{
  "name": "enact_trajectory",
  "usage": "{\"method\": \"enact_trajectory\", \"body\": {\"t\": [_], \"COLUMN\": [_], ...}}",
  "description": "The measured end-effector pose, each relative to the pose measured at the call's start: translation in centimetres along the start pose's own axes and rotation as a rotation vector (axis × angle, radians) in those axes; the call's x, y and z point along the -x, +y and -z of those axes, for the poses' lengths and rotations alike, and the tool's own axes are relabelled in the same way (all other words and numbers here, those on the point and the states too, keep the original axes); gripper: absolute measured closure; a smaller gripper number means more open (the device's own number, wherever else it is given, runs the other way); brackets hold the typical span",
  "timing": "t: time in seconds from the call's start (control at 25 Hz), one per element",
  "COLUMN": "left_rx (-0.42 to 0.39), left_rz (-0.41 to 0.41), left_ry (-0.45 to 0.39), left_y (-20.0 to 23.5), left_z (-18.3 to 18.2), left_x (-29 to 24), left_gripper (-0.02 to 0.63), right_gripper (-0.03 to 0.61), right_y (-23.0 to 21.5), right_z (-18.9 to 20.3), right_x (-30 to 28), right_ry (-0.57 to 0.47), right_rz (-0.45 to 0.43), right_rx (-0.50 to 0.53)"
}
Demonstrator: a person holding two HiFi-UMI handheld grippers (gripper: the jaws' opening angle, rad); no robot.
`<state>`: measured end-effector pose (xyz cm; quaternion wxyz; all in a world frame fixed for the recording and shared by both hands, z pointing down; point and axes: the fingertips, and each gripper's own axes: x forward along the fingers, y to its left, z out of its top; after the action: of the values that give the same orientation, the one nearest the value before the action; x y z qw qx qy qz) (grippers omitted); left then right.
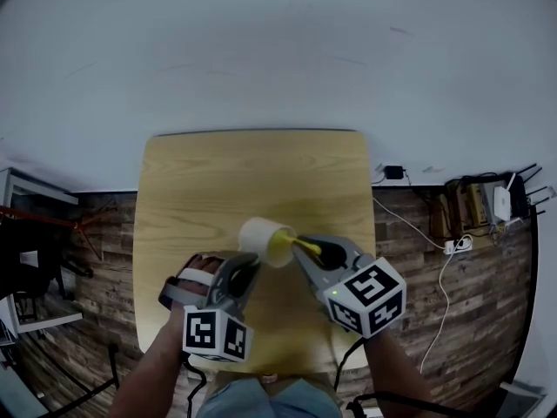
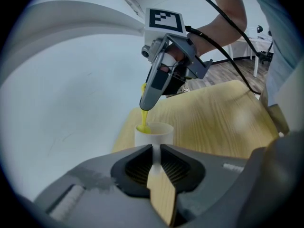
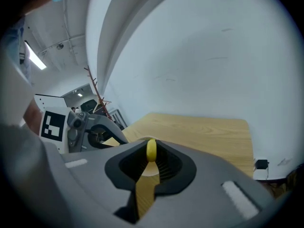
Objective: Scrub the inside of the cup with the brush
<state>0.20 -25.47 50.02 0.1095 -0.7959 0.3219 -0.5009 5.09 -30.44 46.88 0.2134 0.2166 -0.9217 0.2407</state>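
Observation:
A white cup is held over the wooden table, tipped with its mouth toward the right. My left gripper is shut on the cup's thin white wall. In the left gripper view the cup stands just beyond the jaws. My right gripper is shut on the yellow brush, whose head sits inside the cup's mouth. In the right gripper view the brush's yellow handle is pinched between the pads; the cup is mostly hidden behind them.
The table's far half is bare wood. A white wall rises behind it. On the plank floor to the right lie a power strip with cables and a white router. Dark furniture stands at the left.

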Motion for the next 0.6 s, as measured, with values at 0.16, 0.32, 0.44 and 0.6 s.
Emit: {"method": "enact_trajectory", "body": {"t": [0.16,0.32,0.44,0.6], "left_rx": [0.009,0.016,0.018,-0.003], "left_rz": [-0.006,-0.012,-0.016,-0.024], "left_ry": [0.009,0.019,0.029,0.035], "left_y": [0.2,0.3,0.3,0.4], "left_z": [0.1,0.0,0.1,0.0], "left_x": [-0.2,-0.2,-0.3,-0.5], "left_gripper": [0.535,0.535,0.535,0.535], "right_gripper": [0.538,0.538,0.538,0.538], "right_y": [-1.2,-1.2,-0.7,0.7], "right_z": [1.7,3.1,3.9,4.6], "right_x": [0.1,0.4,0.4,0.2], "right_ry": [0.018,0.045,0.065,0.086], "right_rz": [0.027,0.038,0.031,0.002], "right_rx": [-0.039,-0.062,-0.08,-0.091]}}
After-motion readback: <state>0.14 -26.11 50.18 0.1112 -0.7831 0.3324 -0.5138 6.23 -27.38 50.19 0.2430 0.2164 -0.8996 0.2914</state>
